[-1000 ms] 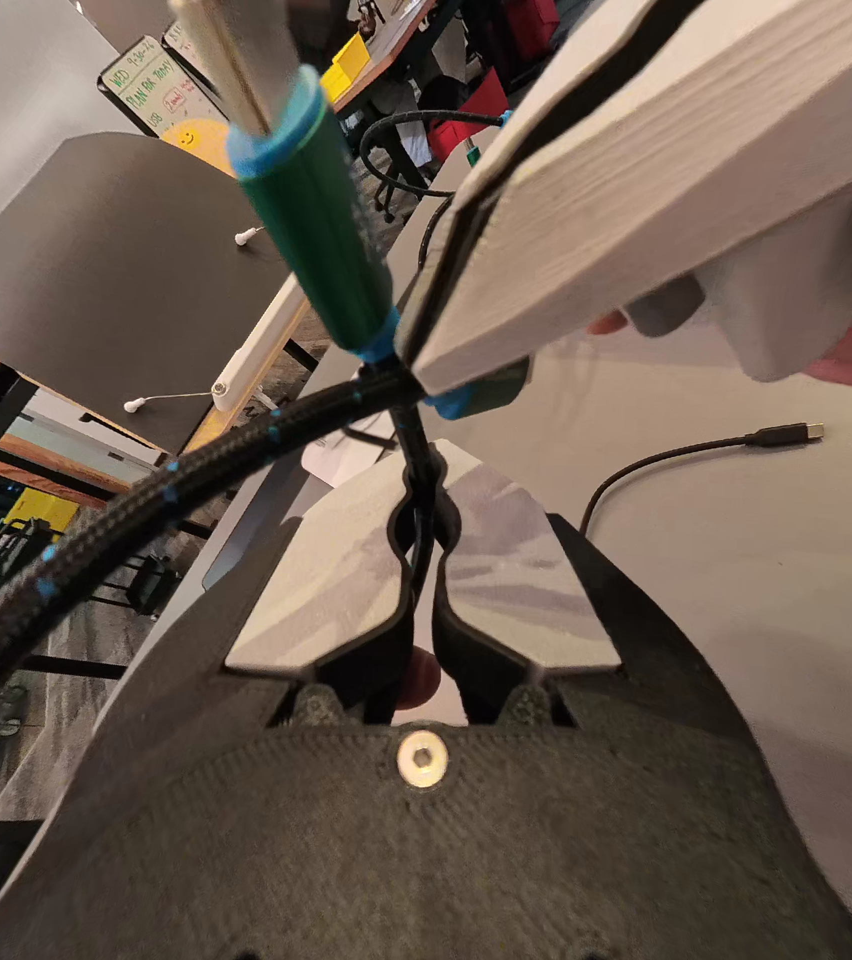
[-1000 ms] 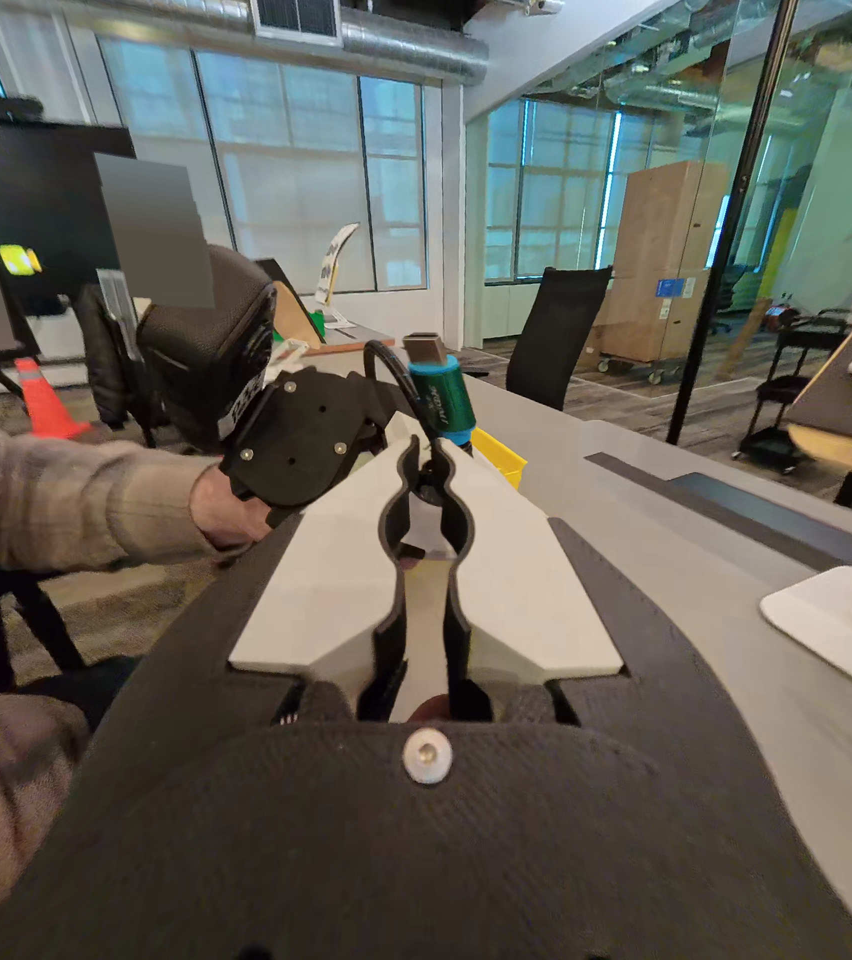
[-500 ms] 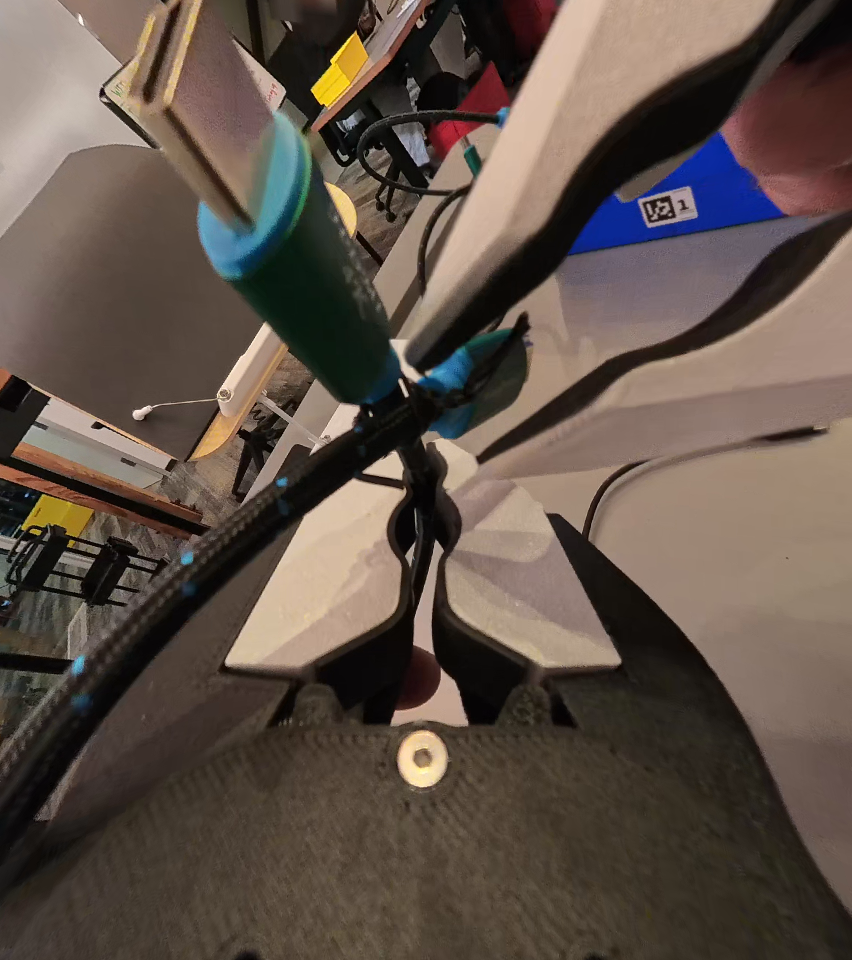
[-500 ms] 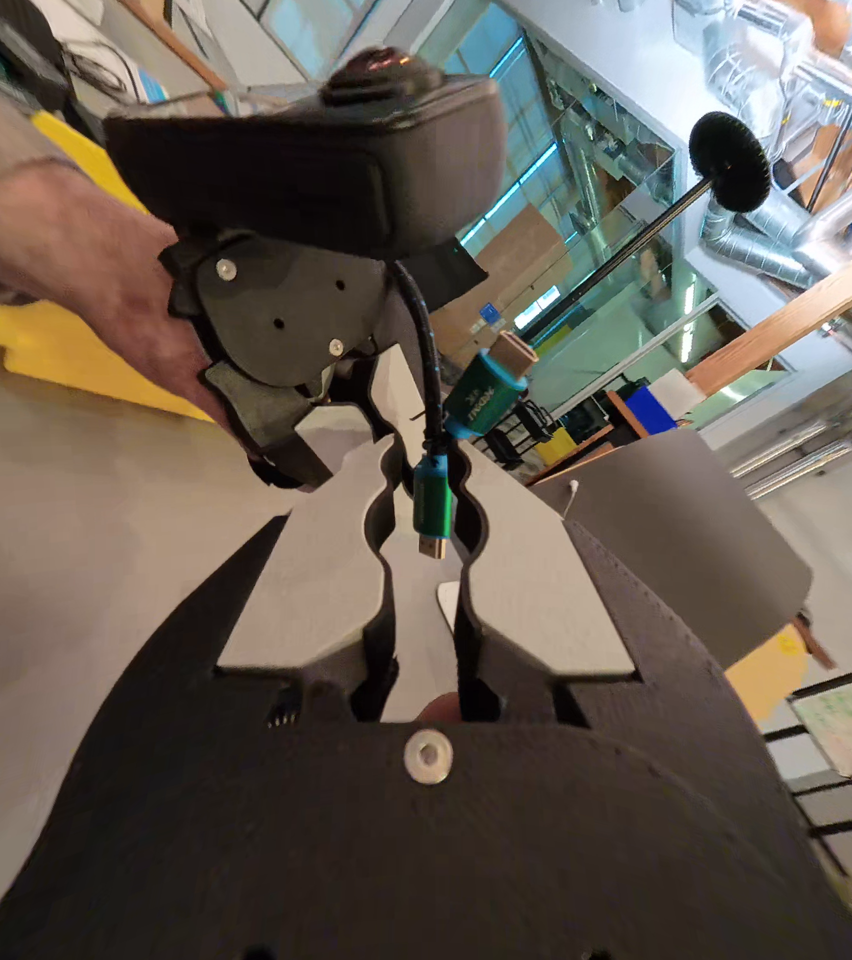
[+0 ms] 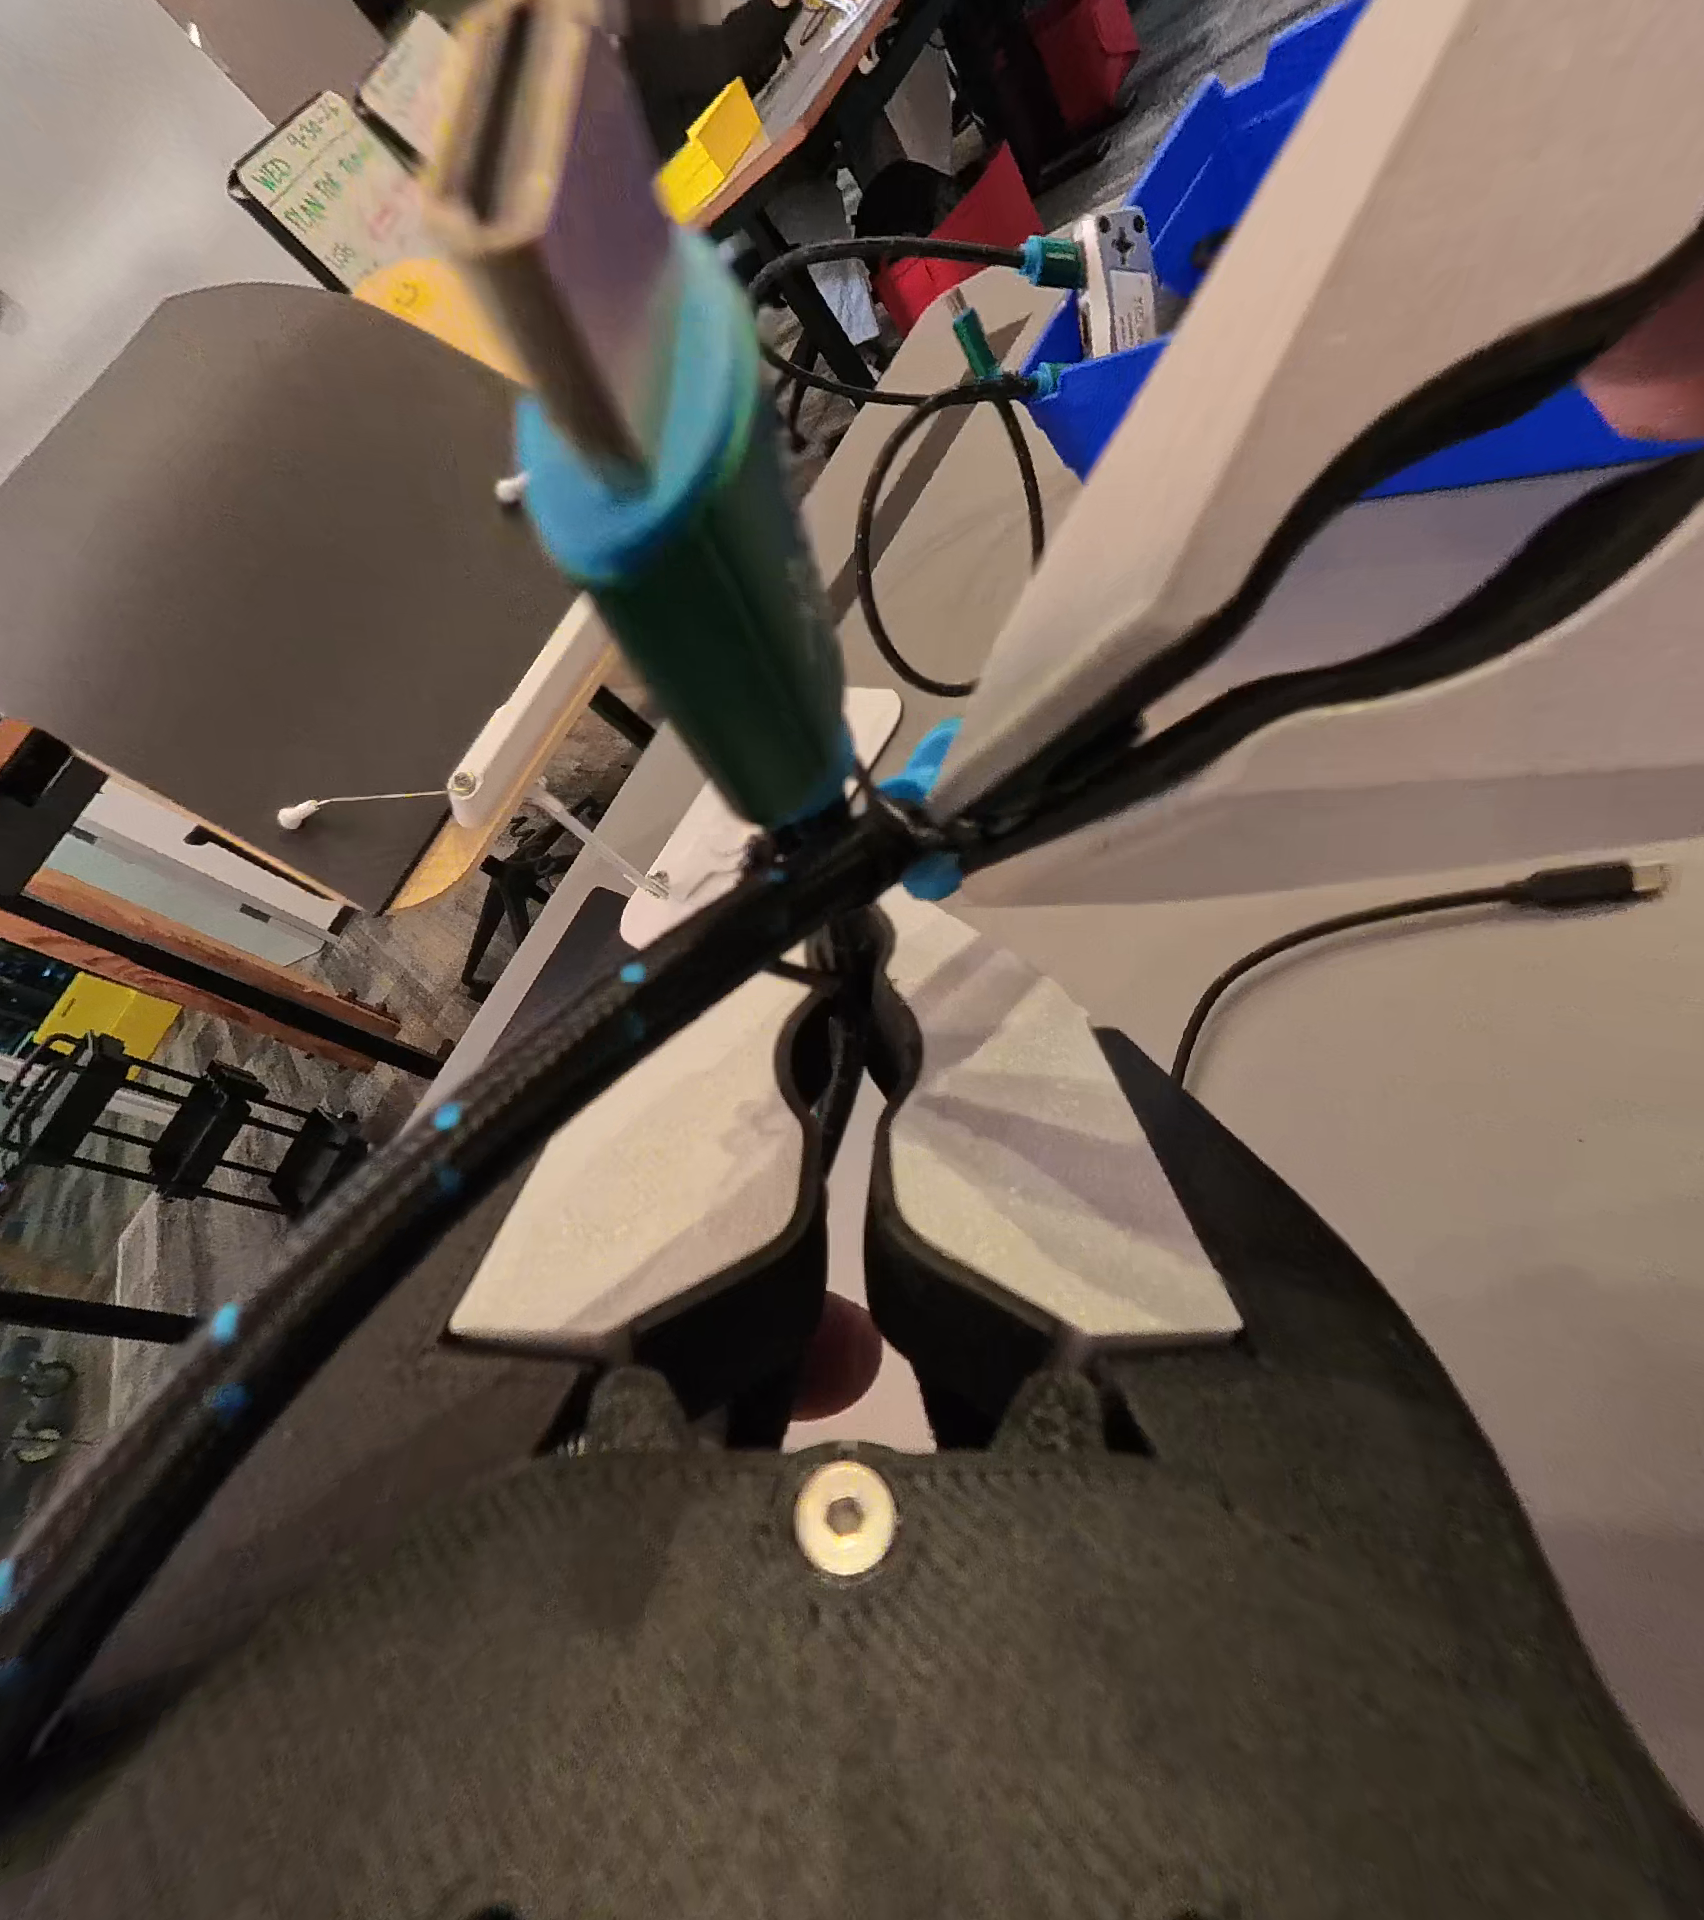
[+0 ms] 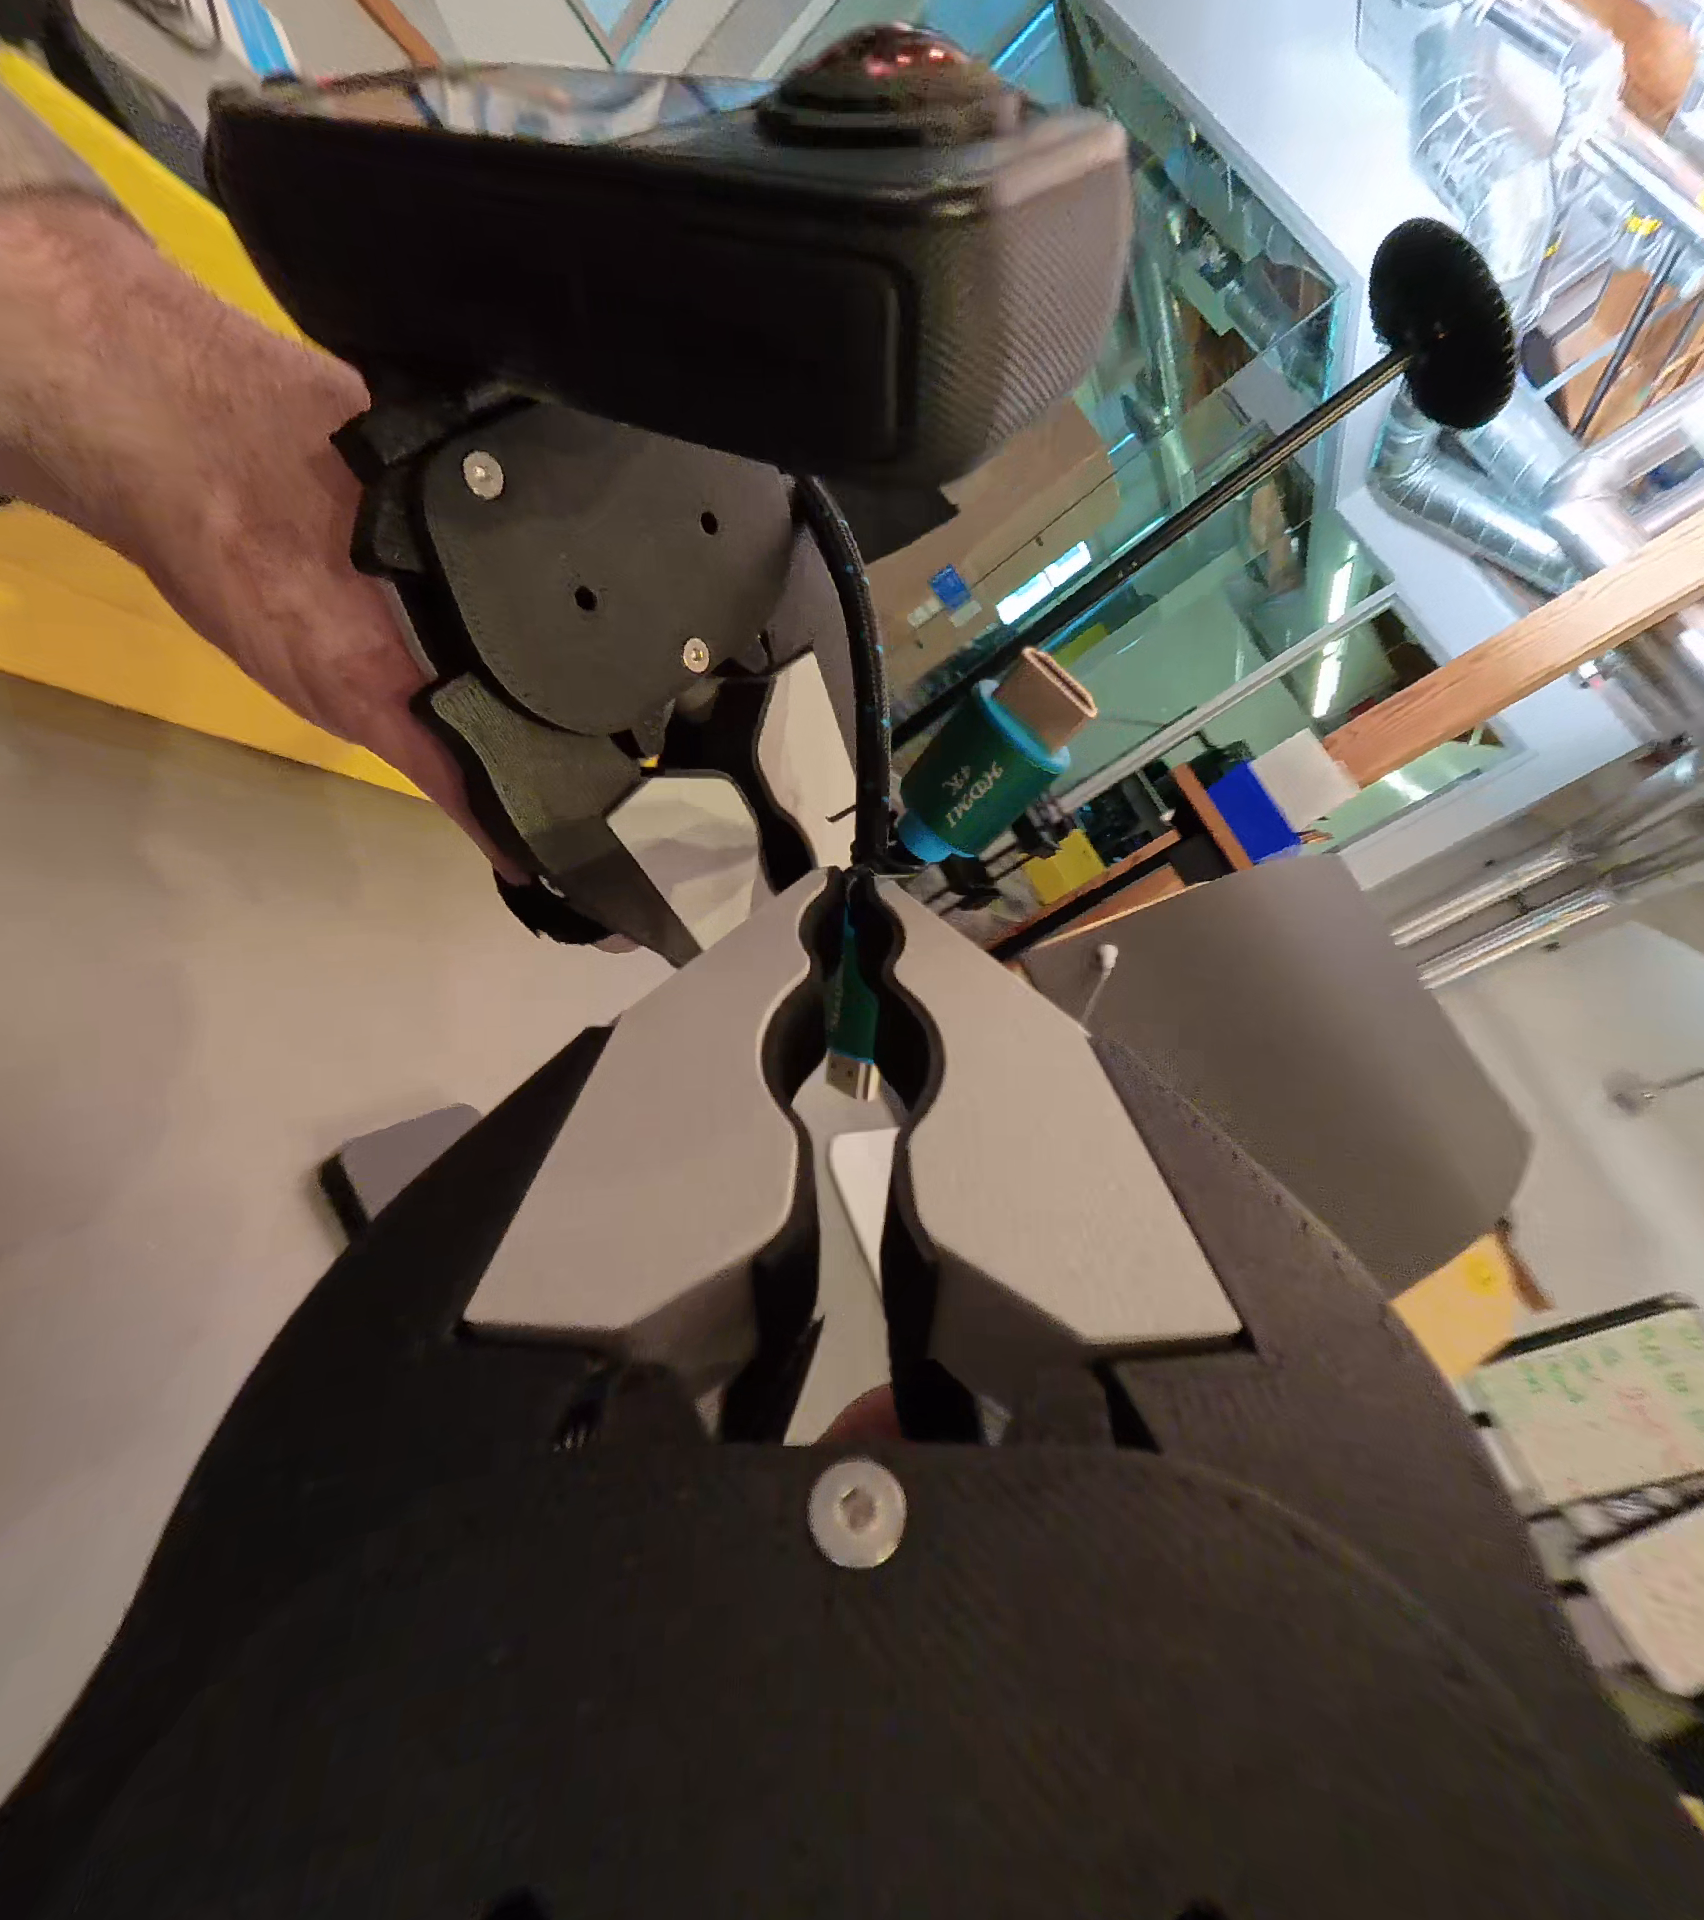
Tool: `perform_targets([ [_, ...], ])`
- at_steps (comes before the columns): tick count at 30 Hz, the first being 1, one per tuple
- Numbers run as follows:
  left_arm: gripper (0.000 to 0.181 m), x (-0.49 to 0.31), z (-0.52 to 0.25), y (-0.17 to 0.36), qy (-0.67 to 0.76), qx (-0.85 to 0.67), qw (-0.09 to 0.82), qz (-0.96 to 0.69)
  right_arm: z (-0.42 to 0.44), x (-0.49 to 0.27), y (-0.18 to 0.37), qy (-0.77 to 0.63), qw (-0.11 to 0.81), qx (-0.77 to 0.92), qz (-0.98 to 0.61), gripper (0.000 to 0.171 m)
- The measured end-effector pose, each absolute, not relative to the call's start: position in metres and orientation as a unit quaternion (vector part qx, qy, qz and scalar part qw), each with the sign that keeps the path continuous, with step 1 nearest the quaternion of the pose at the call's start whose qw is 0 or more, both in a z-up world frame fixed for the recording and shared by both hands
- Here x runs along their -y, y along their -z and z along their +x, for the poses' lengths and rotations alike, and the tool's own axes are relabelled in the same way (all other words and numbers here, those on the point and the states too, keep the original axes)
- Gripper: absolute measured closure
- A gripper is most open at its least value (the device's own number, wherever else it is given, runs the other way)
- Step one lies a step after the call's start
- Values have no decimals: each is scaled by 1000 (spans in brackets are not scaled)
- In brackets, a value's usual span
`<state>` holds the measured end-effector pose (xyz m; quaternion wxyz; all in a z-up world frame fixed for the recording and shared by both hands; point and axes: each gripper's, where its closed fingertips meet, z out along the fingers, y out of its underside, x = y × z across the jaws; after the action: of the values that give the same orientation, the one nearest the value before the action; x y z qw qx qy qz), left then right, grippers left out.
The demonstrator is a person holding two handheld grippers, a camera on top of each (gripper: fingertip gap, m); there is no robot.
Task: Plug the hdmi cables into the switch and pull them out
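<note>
Both tongs meet mid-frame, left tongs [image 5: 843, 1023] pinching a thin cable, right tongs [image 6: 853, 971] clamping a small green plug [image 6: 850, 1013]; nothing being plugged in yet, judging so.

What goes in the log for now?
left gripper: shut on cable | right gripper: shut on small plug | big plug: unplugged

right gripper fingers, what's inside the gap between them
The right gripper is shut on a green HDMI plug, metal tip pointing back toward the camera. Its cable end is hidden at the closed fingertips.
</note>
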<state>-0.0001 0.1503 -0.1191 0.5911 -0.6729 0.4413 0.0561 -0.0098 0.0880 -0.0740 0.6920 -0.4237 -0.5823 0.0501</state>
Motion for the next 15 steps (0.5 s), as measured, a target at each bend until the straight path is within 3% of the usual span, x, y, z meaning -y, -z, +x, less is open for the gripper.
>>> perform_targets([
  [1,181,-151,-1,118,-53,-436,594,-674,-10,-87,74,-79,687,575,-437,171],
  [8,181,-151,-3,102,-34,-409,621,-668,-19,-79,70,-306,634,493,-511,171],
  [15,181,-151,-6,83,-39,-383,663,-642,-25,-68,58,-593,500,336,-534,171],
])
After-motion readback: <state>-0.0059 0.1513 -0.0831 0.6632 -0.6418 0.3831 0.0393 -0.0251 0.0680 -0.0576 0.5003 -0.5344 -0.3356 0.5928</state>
